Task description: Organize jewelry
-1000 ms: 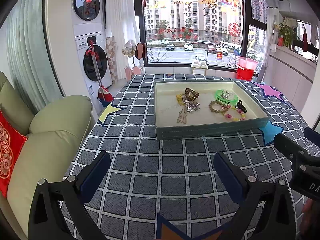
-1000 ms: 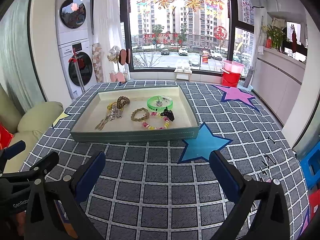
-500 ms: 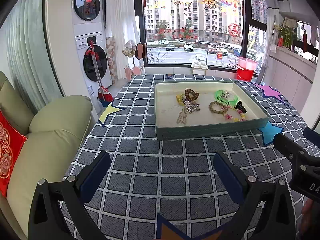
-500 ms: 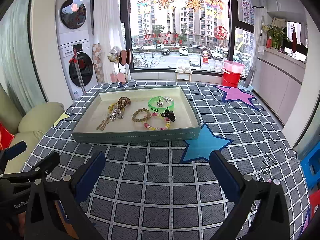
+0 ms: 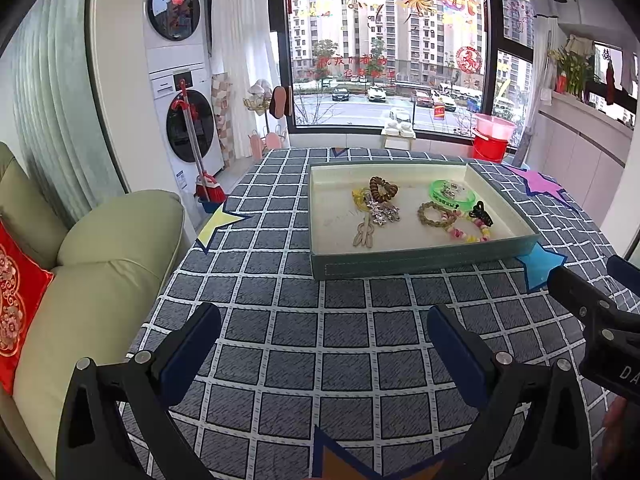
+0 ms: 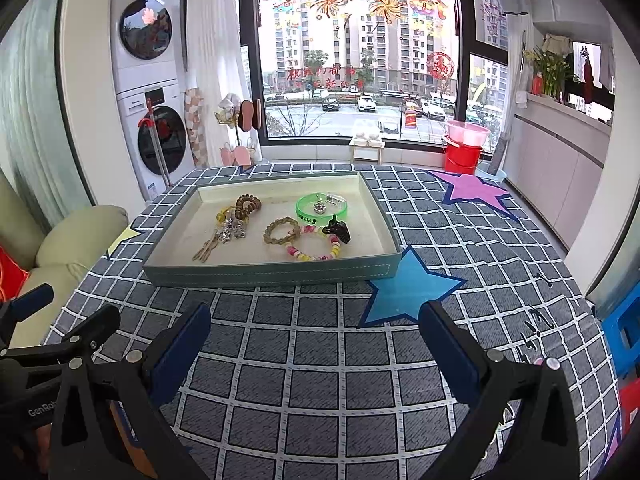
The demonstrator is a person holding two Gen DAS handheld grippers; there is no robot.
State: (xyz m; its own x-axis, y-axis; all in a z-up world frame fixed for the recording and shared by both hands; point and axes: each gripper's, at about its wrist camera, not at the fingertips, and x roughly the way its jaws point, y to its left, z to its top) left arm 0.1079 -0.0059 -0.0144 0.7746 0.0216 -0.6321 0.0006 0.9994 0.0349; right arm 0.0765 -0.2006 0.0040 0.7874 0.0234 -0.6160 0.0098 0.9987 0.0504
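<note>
A shallow grey-green tray [image 5: 420,265] [image 6: 272,273] with a cream lining stands on the checked tablecloth. In it lie a brown coil bracelet [image 5: 383,189] [image 6: 247,204], a silver star piece [image 5: 382,213] [image 6: 231,227], a green bangle [image 5: 452,196] [image 6: 321,207], a beaded ring [image 5: 437,214] [image 6: 281,231], a pastel bead bracelet [image 5: 472,233] [image 6: 316,246] and a black clip [image 5: 481,214] [image 6: 338,230]. My left gripper [image 5: 324,336] and right gripper [image 6: 314,332] are open and empty, hovering over the cloth short of the tray's near wall.
A blue star patch [image 6: 408,288] lies by the tray's right near corner, a purple one [image 6: 474,192] farther right, a yellow one [image 5: 218,224] left. A green sofa [image 5: 92,264] with a red cushion [image 5: 16,300] borders the table's left edge. The right gripper shows at the left view's right edge [image 5: 592,312].
Both grippers have drifted slightly forward toward the tray. Both stay open and nothing in the tray has moved.
</note>
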